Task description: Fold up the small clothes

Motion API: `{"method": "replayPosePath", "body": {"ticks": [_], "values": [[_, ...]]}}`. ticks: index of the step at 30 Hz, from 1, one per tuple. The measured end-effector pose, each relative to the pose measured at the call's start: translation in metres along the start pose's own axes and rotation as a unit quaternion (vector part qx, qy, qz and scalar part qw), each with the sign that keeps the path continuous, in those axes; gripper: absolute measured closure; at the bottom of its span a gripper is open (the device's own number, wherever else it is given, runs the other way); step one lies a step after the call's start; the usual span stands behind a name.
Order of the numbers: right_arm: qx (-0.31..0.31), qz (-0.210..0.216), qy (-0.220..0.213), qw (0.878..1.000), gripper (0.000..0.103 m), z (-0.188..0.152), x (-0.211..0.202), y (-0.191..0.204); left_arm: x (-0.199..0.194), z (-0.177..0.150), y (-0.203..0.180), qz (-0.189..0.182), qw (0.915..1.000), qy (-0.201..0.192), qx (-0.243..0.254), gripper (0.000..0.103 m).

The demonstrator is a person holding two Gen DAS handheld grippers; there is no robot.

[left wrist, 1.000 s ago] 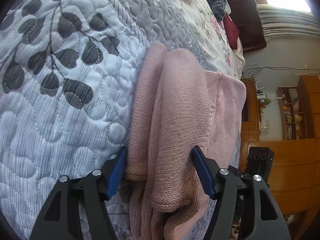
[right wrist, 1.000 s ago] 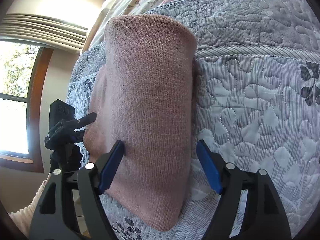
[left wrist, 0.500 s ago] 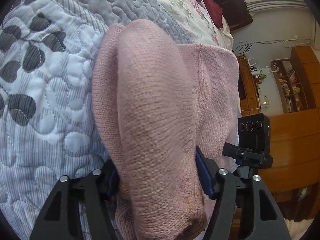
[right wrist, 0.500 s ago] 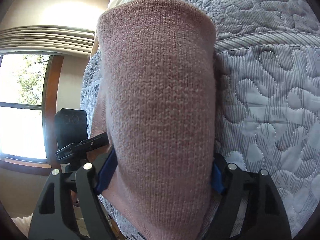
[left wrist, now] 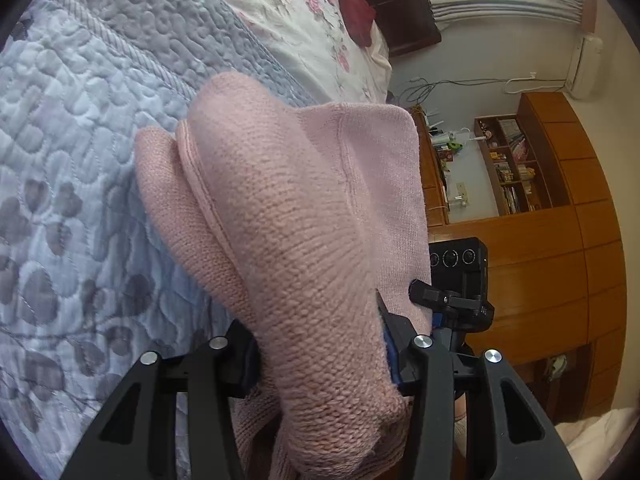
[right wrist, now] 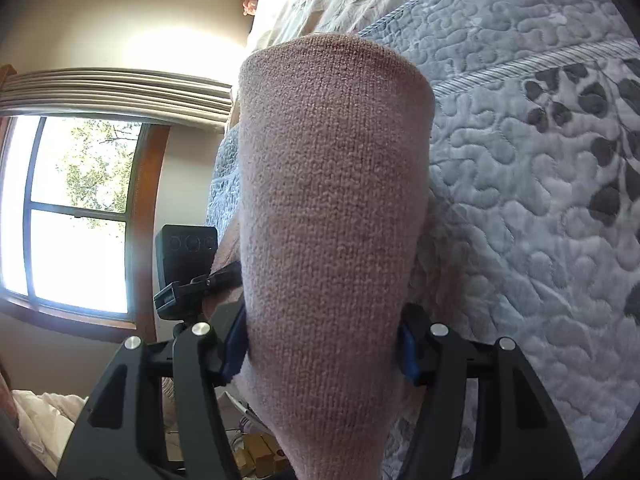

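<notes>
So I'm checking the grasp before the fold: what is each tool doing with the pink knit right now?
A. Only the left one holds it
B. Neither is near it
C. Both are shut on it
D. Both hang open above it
C: the left tool and the right tool each have their blue pads pressed into the sides of the knit, bunching it above the quilt.

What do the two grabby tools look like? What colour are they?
Both look alike. The left tool has two black plastic arms with triangle-shaped holes, round silver screws on top, and blue pads inside its fingers. The right tool matches it: black arms, silver screws, blue pads. No cables, writing or sleeves show.
</notes>
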State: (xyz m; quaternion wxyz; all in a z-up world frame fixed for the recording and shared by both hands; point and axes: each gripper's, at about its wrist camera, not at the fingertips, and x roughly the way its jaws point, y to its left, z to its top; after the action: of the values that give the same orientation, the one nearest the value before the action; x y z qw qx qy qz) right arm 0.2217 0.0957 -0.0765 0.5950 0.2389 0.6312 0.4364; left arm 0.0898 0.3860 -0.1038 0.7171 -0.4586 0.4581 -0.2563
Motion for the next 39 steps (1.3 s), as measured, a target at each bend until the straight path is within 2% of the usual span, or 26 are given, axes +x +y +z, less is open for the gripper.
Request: {"method": "replayPosePath", "body": {"ticks": [3,6,8,11,15,19,22,26,30,33,34,36,37,39], "values": [[0.018,-0.011,0.002,1.000,0.044,-0.027,-0.019,-0.017,0.025,-0.020,-0.016,0.007,0.9997,0.018,0.016,0.056],[0.045,-0.022,0.004,0.999,0.044,-0.051,-0.025,-0.044,0.046,-0.041,-0.011,0.016,0.9992,0.036,0.003,0.056],[0.061,-0.033,0.004,0.998,0.043,-0.061,-0.017,-0.058,0.057,-0.054,-0.003,0.042,0.9981,0.044,0.005,0.056],[0.068,-0.021,-0.007,0.997,0.041,-0.066,-0.013,-0.072,0.057,-0.066,0.009,0.054,0.9981,0.028,0.008,0.054],[0.047,-0.044,-0.006,0.998,0.036,-0.065,-0.001,-0.061,0.061,-0.069,0.014,0.087,0.9958,0.022,0.016,0.046],[0.050,-0.063,0.000,0.997,0.023,-0.066,0.001,-0.046,0.060,-0.067,0.006,0.116,0.9927,0.026,0.016,0.040],[0.045,-0.069,0.001,0.997,0.022,-0.081,-0.004,-0.035,0.044,-0.076,0.003,0.135,0.9907,0.018,0.006,0.040],[0.046,-0.081,0.025,0.995,0.021,-0.113,0.003,-0.029,0.020,-0.102,-0.001,0.137,0.9904,0.001,-0.020,0.040],[0.056,-0.081,0.043,0.994,0.021,-0.139,0.019,-0.028,0.005,-0.131,-0.014,0.169,0.9856,-0.010,0.002,0.040],[0.061,-0.079,0.045,0.994,0.032,-0.148,0.026,-0.026,0.007,-0.149,-0.026,0.184,0.9827,-0.001,0.024,0.040],[0.062,-0.074,0.044,0.994,0.042,-0.149,0.027,-0.024,0.009,-0.154,-0.030,0.188,0.9816,0.002,0.034,0.040],[0.053,-0.076,0.041,0.995,0.050,-0.150,0.027,-0.019,0.013,-0.160,-0.036,0.193,0.9797,0.009,0.053,0.040],[0.047,-0.078,0.040,0.995,0.060,-0.150,0.025,-0.019,0.015,-0.163,-0.037,0.202,0.9773,0.012,0.061,0.040],[0.045,-0.076,0.039,0.995,0.067,-0.149,0.018,-0.020,0.020,-0.165,-0.035,0.223,0.9722,0.019,0.068,0.041]]}}
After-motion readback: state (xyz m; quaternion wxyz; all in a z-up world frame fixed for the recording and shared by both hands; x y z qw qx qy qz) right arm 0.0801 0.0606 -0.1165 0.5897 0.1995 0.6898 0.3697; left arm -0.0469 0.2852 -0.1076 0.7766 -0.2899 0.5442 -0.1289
